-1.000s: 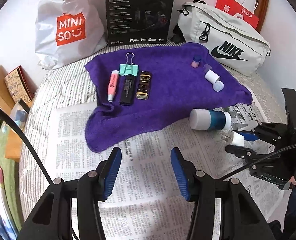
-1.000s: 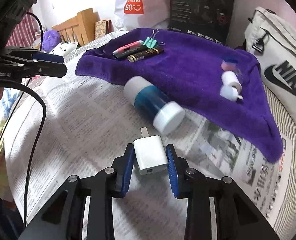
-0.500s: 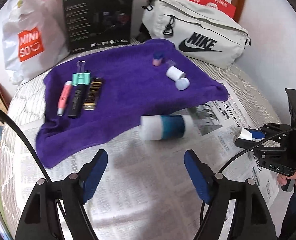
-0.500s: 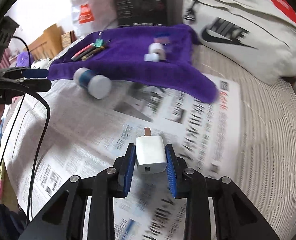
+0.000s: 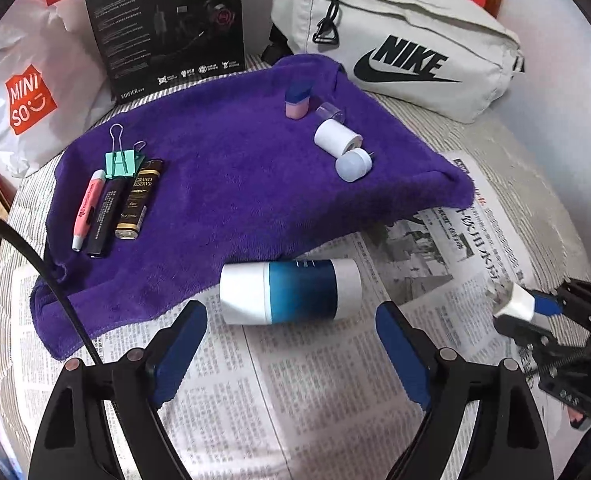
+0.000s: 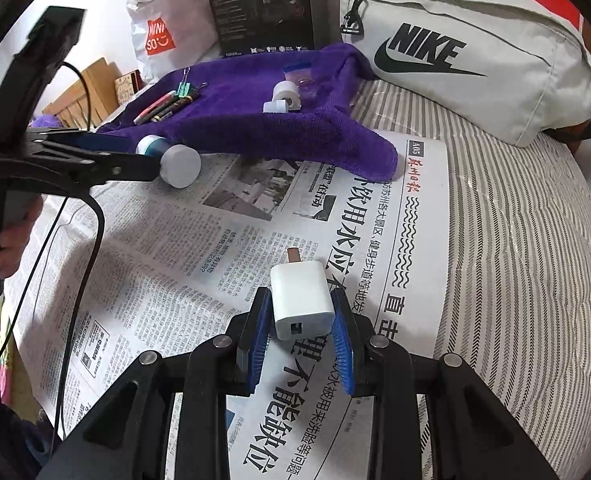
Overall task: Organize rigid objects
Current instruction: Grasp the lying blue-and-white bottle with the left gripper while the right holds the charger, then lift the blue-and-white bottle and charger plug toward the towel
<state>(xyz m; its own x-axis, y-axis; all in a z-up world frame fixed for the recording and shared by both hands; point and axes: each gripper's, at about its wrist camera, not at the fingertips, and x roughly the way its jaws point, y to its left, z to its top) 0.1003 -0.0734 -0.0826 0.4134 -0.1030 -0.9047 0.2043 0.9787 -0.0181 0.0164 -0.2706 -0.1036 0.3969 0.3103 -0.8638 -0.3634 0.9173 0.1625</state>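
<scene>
A white and blue bottle (image 5: 291, 292) lies on its side on the newspaper (image 5: 315, 408), at the near edge of the purple towel (image 5: 235, 184). My left gripper (image 5: 291, 330) hovers just short of it, its jaws opening wide, with no pad touching it. My right gripper (image 6: 300, 320) is shut on a white USB charger (image 6: 301, 294), prongs pointing forward, above the newspaper. On the towel lie a pink pen (image 5: 89, 208), a black tube (image 5: 105, 216), a gold-and-black stick (image 5: 137, 200), a green binder clip (image 5: 121, 162), a white roll (image 5: 335, 138) and a pale cap (image 5: 353, 165).
A grey Nike bag (image 5: 407, 40), a black product box (image 5: 167, 24) and a white Miniso bag (image 5: 23, 92) stand behind the towel. Striped bedding (image 6: 515, 240) runs to the right of the newspaper. A cable (image 5: 55, 292) crosses the left side. A hand (image 6: 3, 240) holds the left gripper.
My left gripper has opened much wider and moved right and closer, so the bottle now lies straight ahead of it. My right gripper carried the charger rightward, away from the bottle.
</scene>
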